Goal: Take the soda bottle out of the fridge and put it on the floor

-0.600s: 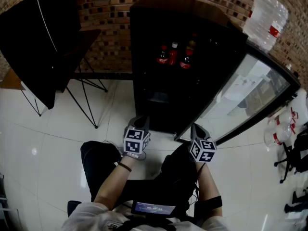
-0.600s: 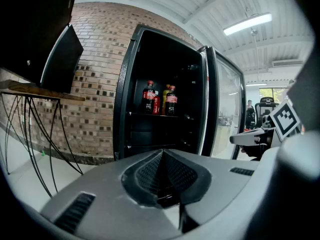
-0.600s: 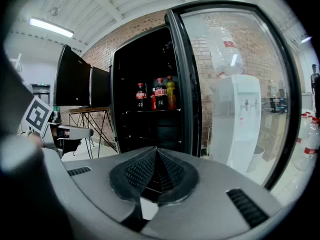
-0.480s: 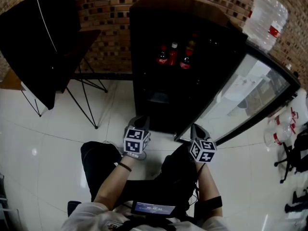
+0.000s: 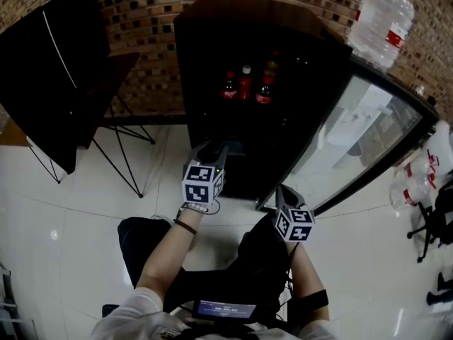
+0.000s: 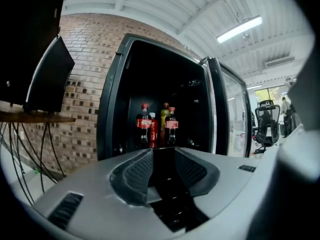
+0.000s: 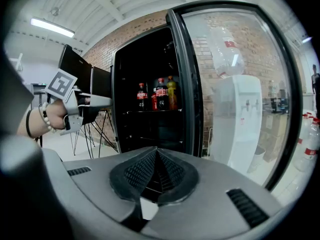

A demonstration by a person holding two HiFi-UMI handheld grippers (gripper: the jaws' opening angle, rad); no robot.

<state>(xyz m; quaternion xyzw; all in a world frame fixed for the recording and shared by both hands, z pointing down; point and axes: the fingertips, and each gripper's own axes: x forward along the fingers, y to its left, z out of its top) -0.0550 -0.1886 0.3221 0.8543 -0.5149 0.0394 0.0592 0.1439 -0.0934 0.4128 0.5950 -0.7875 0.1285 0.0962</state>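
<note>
The black fridge stands open, its glass door swung out to the right. On a shelf inside stand two cola bottles, a red bottle and a yellowish one behind. The left gripper view shows the same cola bottle straight ahead. My left gripper is raised in front of the fridge's lower half, open, with nothing between its pads. My right gripper hangs lower by the door's bottom edge, shut and empty.
A large water jug tops a white dispenser behind the glass door. A black board on thin metal legs stands left of the fridge. Several water bottles and an office chair are at the right. White tiled floor lies around me.
My left gripper has risen and moved forward toward the open fridge. The right gripper has stayed about where it was.
</note>
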